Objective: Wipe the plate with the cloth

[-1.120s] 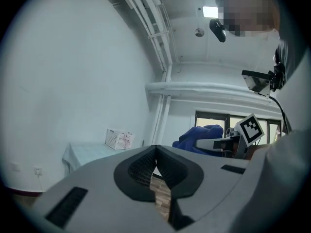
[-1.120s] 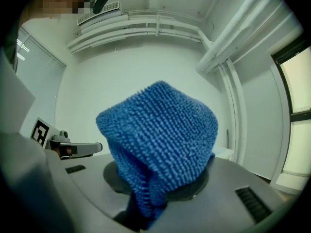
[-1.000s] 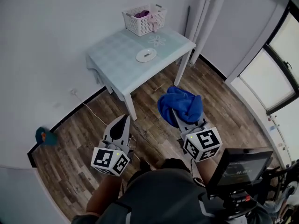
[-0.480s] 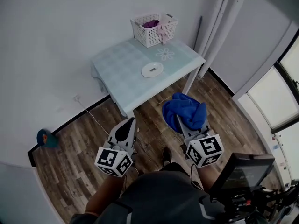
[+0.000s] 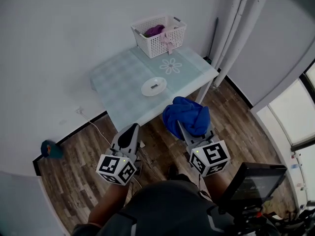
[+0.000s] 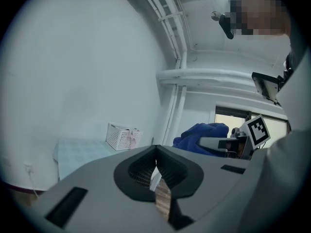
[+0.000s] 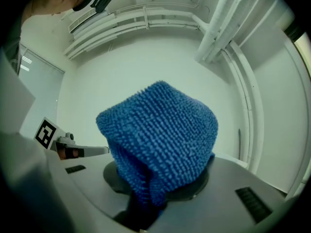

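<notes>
A small white plate [image 5: 153, 86] lies near the middle of a pale checked table [image 5: 123, 77]. A bunched blue cloth [image 5: 186, 117] hangs over the front of my right gripper [image 5: 183, 128], which is shut on it and is held above the wooden floor, short of the table's near edge. In the right gripper view the cloth [image 7: 160, 140] fills the middle and hides the jaws. My left gripper [image 5: 133, 128] is held beside it, also short of the table, jaws shut and empty; its tips [image 6: 156, 150] meet in the left gripper view.
A white basket [image 5: 159, 32] holding purple cloth stands at the table's far corner, by a flower print. White pipes [image 5: 234, 28] run up the wall to the right. A teal object [image 5: 50, 149] and a cable [image 5: 91, 123] lie on the floor at left. A dark screen [image 5: 251, 181] sits at lower right.
The table has come closer and shifted in the head view. Both grippers stay side by side, now nearer the table's front edge, with the cloth still held.
</notes>
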Demonstrator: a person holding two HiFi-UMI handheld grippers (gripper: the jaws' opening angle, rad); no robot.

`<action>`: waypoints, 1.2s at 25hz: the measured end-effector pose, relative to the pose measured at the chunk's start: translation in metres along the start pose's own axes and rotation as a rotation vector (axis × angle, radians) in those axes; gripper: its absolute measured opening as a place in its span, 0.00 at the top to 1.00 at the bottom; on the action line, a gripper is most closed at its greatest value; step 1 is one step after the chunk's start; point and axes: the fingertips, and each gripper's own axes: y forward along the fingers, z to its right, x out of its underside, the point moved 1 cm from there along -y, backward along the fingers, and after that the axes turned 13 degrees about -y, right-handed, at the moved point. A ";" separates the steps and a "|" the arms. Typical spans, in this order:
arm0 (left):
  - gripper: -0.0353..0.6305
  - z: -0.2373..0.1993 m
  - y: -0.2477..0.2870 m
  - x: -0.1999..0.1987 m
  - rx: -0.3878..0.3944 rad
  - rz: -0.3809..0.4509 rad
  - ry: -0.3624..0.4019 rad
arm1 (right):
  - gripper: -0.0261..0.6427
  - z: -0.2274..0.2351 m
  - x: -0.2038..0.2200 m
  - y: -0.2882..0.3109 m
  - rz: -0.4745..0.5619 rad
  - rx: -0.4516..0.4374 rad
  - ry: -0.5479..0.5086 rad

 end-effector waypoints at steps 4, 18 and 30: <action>0.93 0.001 0.034 0.002 -0.034 -0.001 0.014 | 0.79 0.030 0.004 0.018 0.007 -0.035 0.001; 0.93 -0.054 0.101 -0.031 -0.147 0.019 0.023 | 0.79 0.076 0.013 0.109 -0.006 -0.113 0.008; 0.93 -0.138 0.151 -0.056 -0.138 -0.026 -0.002 | 0.79 0.069 0.005 0.211 -0.045 -0.116 -0.043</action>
